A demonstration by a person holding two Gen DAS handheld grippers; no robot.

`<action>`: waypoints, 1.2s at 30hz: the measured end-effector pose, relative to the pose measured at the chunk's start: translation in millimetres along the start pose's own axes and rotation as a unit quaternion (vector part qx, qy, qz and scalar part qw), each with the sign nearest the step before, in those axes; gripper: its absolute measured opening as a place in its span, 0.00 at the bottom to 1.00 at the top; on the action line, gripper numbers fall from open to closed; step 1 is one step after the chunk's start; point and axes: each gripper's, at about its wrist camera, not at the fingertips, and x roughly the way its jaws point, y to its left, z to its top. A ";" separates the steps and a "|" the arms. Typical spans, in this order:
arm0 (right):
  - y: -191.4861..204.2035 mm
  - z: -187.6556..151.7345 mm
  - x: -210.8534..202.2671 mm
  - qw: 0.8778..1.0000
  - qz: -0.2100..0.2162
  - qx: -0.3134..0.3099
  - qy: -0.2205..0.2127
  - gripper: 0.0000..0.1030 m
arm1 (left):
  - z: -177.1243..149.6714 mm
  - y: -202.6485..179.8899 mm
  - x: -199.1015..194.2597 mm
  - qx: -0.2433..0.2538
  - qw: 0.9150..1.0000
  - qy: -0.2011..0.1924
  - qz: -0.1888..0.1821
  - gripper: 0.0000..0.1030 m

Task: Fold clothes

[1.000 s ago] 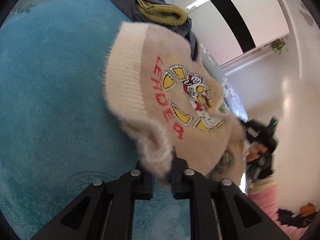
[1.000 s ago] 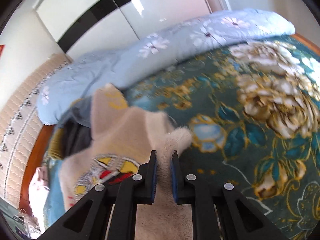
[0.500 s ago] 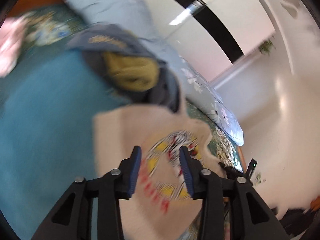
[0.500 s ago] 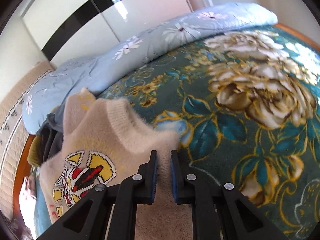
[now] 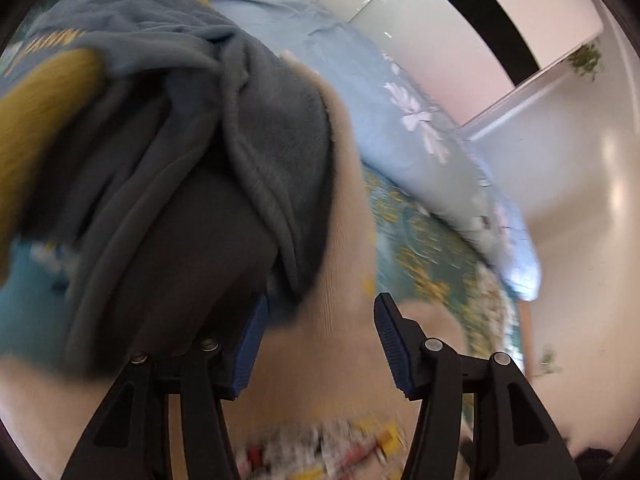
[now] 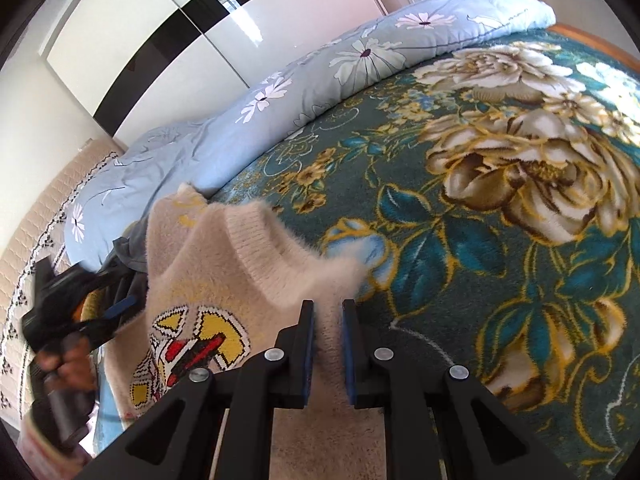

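While the right tool stays pinched on the fuzzy beige sweater, that sweater lies spread on the floral bed blanket. Left tool gapes wide, gripping nothing, beige knit beneath it, grey garment heap crowding its left finger.

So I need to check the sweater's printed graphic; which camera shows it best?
The right wrist view: the graphic on the beige sweater is sharp there. The left wrist view shows only a blurred strip at the bottom edge.
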 end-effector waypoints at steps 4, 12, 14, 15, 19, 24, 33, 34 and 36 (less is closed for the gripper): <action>0.2 0.6 5.4 1.000 -0.004 0.003 0.006 0.15 | 13.1 -15.7 23.7 0.012 1.000 0.006 0.001 0.55; -0.6 0.7 5.0 1.000 0.001 0.001 0.006 0.15 | 3.3 -11.7 -8.6 0.003 1.000 -0.016 0.007 0.09; 2.6 1.3 2.4 1.000 0.003 -0.005 0.001 0.14 | 2.5 -10.7 -38.6 -0.003 0.999 -0.032 -0.017 0.09; 8.2 1.3 -1.8 1.000 0.005 -0.017 -0.008 0.14 | 1.2 -10.4 -57.0 -0.005 0.999 -0.041 -0.033 0.09; 30.6 1.2 -18.6 0.997 0.013 -0.061 -0.044 0.13 | -11.5 -15.2 -133.4 0.036 0.993 -0.087 -0.064 0.09; 62.4 -9.9 -49.3 0.987 0.025 -0.123 -0.097 0.13 | -41.8 -2.4 -229.6 0.080 0.981 -0.154 -0.088 0.09; 137.3 -9.5 -106.7 0.970 0.064 -0.178 -0.155 0.12 | -71.2 22.1 -329.0 0.098 0.965 -0.227 -0.085 0.09; 146.5 -8.8 -113.2 0.967 0.068 -0.184 -0.161 0.12 | -70.6 23.6 -337.4 0.096 0.963 -0.237 -0.087 0.09; 170.4 -8.3 -137.3 0.958 0.073 -0.209 -0.184 0.12 | -70.2 31.2 -357.9 0.091 0.956 -0.260 -0.097 0.09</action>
